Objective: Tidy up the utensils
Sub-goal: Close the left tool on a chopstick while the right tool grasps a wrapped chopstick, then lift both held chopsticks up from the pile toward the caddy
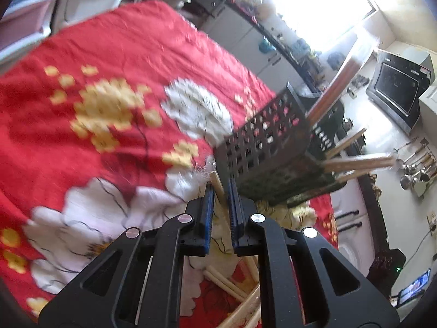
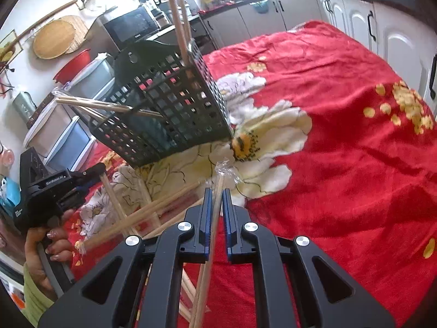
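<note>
A black lattice utensil holder [image 1: 270,147] [image 2: 169,106] stands on the red floral cloth with several wooden chopsticks [image 1: 357,161] sticking out of it. My left gripper [image 1: 220,188] is shut on a single wooden chopstick [image 1: 217,181], just in front of the holder's base. It also shows in the right wrist view [image 2: 90,175], holding that stick [image 2: 114,205]. My right gripper [image 2: 215,194] is shut on a plastic-wrapped wooden chopstick [image 2: 211,232], a short way in front of the holder. More loose chopsticks [image 2: 142,213] [image 1: 232,287] lie crossed on the cloth below the grippers.
The red floral cloth [image 2: 341,142] covers the table [image 1: 82,63]. Kitchen cabinets [image 2: 396,32], a microwave [image 2: 128,27] and plastic storage boxes [image 2: 68,125] surround it. An oven [image 1: 396,93] and hanging ladles [image 1: 418,169] are on the far wall.
</note>
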Tool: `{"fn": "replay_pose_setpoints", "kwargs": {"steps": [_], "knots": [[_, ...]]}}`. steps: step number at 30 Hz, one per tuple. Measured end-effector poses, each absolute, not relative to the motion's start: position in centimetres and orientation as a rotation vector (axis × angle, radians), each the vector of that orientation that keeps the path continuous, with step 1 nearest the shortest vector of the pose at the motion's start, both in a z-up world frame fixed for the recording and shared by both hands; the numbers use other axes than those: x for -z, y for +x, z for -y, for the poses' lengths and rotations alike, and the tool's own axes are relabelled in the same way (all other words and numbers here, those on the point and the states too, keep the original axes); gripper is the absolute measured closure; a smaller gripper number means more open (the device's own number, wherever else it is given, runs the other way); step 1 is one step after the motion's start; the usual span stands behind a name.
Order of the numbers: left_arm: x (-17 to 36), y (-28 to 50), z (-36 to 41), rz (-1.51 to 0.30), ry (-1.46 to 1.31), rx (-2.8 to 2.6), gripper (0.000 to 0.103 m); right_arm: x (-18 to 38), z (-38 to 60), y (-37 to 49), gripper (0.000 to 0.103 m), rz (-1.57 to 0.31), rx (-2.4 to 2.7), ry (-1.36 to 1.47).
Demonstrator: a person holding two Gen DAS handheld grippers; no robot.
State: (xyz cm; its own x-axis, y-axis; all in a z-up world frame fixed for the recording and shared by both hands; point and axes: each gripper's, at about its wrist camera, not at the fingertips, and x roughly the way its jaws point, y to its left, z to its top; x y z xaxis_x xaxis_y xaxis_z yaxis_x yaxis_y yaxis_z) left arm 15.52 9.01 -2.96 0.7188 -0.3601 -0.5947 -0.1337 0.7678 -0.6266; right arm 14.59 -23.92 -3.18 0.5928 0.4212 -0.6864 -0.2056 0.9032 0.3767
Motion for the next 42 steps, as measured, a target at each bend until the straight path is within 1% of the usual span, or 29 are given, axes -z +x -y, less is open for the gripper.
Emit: {"fn": "replay_pose_setpoints", "kwargs": {"steps": [12,18,42], "knots": [[-2.2,13.0,-11.4,-0.593,-0.659,0.081,0.098,-0.4,22.6,14.0,0.096,-0.754,-0.416,0.215],[-3.9,11.8,-11.7,-0.536,-0.641,0.071,0.099,-1.8,22.1,13.8,0.097,-0.717,-0.44,0.197],[-8.4,9.3,-9.6,-0.438,-0.58,0.162,0.099,-6.5,20.8,12.8,0.097,-0.582,-0.508,0.159]]}}
